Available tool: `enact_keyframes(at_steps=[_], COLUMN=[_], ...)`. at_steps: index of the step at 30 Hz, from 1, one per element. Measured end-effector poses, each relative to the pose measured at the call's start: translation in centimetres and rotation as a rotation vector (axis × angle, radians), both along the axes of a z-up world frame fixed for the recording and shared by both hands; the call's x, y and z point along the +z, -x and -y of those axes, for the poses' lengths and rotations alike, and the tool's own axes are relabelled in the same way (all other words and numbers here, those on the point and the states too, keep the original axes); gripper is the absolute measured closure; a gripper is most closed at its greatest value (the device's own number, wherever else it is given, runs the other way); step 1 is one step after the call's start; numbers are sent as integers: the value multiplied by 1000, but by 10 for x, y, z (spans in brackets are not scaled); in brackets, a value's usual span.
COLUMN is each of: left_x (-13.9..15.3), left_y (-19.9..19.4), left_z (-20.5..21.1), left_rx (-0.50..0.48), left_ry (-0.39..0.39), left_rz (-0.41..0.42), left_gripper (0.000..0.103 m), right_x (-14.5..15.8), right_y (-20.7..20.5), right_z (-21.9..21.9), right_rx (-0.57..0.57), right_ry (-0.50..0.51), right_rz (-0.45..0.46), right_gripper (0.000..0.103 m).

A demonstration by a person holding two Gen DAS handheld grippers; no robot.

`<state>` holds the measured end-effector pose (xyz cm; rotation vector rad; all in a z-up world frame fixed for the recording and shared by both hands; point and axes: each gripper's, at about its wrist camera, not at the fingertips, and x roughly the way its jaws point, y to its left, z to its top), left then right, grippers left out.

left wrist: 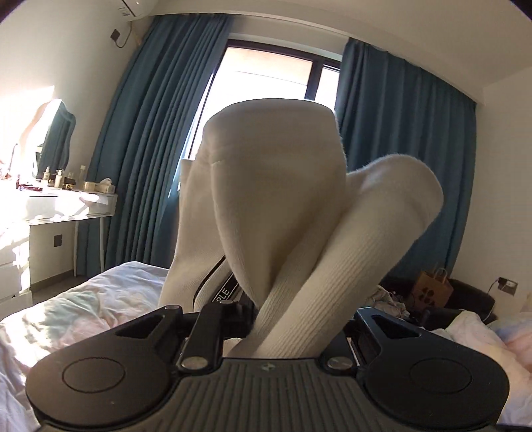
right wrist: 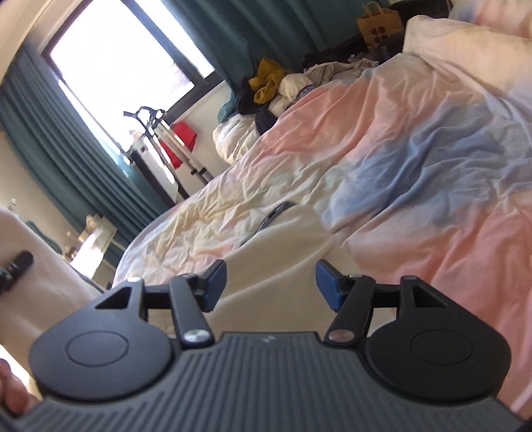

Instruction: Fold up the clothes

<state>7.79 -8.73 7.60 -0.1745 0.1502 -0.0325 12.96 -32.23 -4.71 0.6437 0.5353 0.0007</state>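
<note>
In the left wrist view my left gripper point(left wrist: 266, 319) is shut on a pair of white socks point(left wrist: 276, 206) and holds them up in the air; the socks hide its fingertips. One sock has a black band with lettering near the cuff. In the right wrist view my right gripper point(right wrist: 271, 282) is open, its blue pads point(right wrist: 327, 285) apart and empty. It hovers just above a white sock point(right wrist: 282, 252) with a dark band that lies on the bed.
The bed point(right wrist: 415, 149) has a rumpled pink, blue and cream cover. A pile of clothes point(right wrist: 282, 83) and a paper bag point(right wrist: 379, 21) lie at its far side. Blue curtains point(left wrist: 149, 133), a window and a white dressing table point(left wrist: 50, 206) stand beyond.
</note>
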Motion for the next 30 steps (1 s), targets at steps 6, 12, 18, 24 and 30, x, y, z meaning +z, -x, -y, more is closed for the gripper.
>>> enact_keyframes(at_steps=[6,12,18,24,30], left_x=[-81,-137,-130,-133,-138], left_y=[-10,-2,20,37,62], left_z=[102,142,115,77,39], left_rx=[-138,-202,-355,-507,-583], left_ry=[-205,-369,-388,-480,-580], left_rz=[-115,-212,-205,-212,-205], left_gripper=[83,75,43,30,32], right_x=[3,-19,-29,-20,-20], right_y=[12,-1,-21,-22,-4], right_z=[67,88,75,59,63], right_rx=[-131,-96,57,107,46], right_ry=[-104,-209,-347,-298,-312], right_rz=[45,10,8,11,17], right_gripper=[40,40,40,40,40])
